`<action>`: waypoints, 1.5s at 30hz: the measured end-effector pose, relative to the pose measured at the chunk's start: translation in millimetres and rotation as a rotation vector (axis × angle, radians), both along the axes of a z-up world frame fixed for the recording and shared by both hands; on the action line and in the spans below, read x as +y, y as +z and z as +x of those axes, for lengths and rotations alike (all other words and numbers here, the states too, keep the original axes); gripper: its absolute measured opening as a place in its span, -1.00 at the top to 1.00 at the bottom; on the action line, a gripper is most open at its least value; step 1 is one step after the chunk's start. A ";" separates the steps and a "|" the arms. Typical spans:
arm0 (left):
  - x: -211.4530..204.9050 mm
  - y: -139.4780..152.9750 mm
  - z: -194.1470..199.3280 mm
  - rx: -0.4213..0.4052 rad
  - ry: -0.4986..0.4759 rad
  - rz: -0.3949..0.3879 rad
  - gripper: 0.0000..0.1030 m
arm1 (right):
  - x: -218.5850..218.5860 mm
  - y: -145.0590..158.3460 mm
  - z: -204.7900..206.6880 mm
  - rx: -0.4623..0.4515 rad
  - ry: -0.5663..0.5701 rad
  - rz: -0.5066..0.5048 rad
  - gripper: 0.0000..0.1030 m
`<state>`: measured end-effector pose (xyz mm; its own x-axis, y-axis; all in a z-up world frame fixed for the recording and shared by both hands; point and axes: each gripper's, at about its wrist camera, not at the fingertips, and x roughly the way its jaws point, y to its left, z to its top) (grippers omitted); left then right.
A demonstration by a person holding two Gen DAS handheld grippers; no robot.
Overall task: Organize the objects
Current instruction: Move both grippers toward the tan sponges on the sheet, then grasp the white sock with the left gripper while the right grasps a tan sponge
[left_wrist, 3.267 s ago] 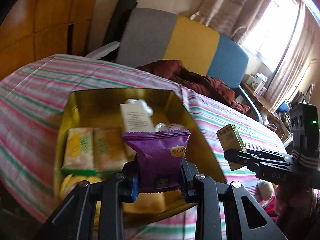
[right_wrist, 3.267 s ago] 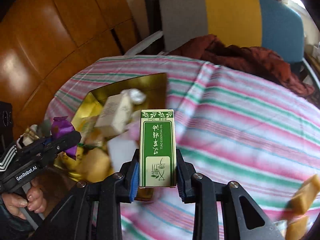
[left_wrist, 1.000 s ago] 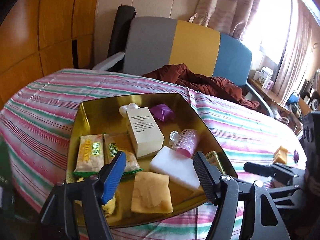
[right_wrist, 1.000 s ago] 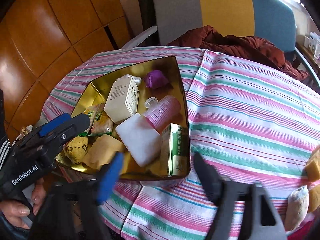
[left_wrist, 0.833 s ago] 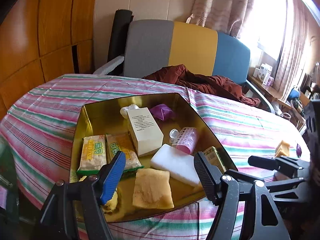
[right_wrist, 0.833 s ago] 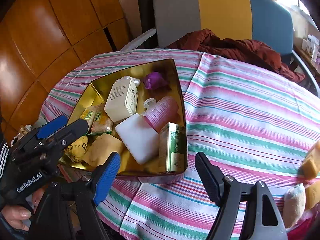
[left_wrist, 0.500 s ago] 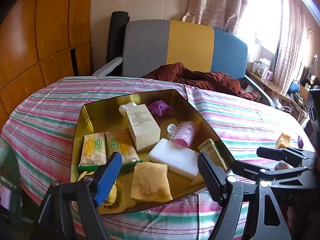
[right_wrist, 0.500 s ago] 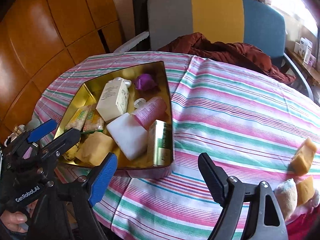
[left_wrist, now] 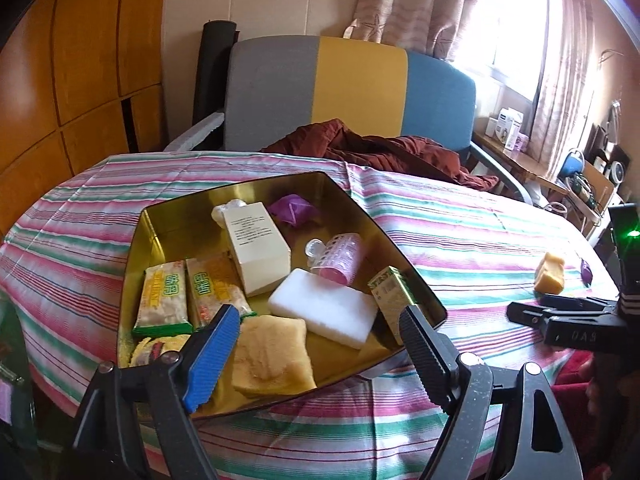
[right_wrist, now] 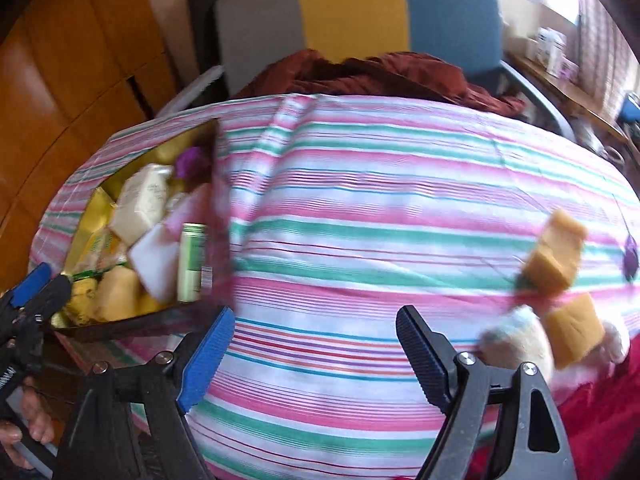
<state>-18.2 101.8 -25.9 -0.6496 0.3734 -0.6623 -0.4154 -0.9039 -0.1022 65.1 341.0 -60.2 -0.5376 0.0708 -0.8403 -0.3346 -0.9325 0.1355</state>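
**Loose pieces lie to the right of the tray, nearer the right claw**

The gold tray (left_wrist: pixel 416 280) on the striped tablecloth (right_wrist: pixel 360 200) already holds boxes, snack packets and a sponge. Well right of the tray lie two yellow sponge blocks (right_wrist: pixel 554 254), a pale soft toy (right_wrist: pixel 516 340) and a small purple thing (right_wrist: pixel 631 258). The right claw (right_wrist: pixel 316 344) stands wide and empty over bare cloth between the tray and those pieces; they lie ahead and to its right. The left claw (left_wrist: pixel 320 340), empty and widening, hovers at the tray's near edge, farther off.

Tray (left_wrist: pixel 416 280) on tablecloth (left_wrist: pixel 460 232), boxes (left_wrist: pixel 256 248) inside, sponges (right_wrist: pixel 554 256) well right, chair (left_wrist: pixel 352 92) behind
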 end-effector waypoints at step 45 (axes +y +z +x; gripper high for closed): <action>313.0 -52.4 38.5 -0.398 -0.601 -0.009 -0.69 | 222.8 0.3 152.8 0.156 -0.590 -0.318 -0.64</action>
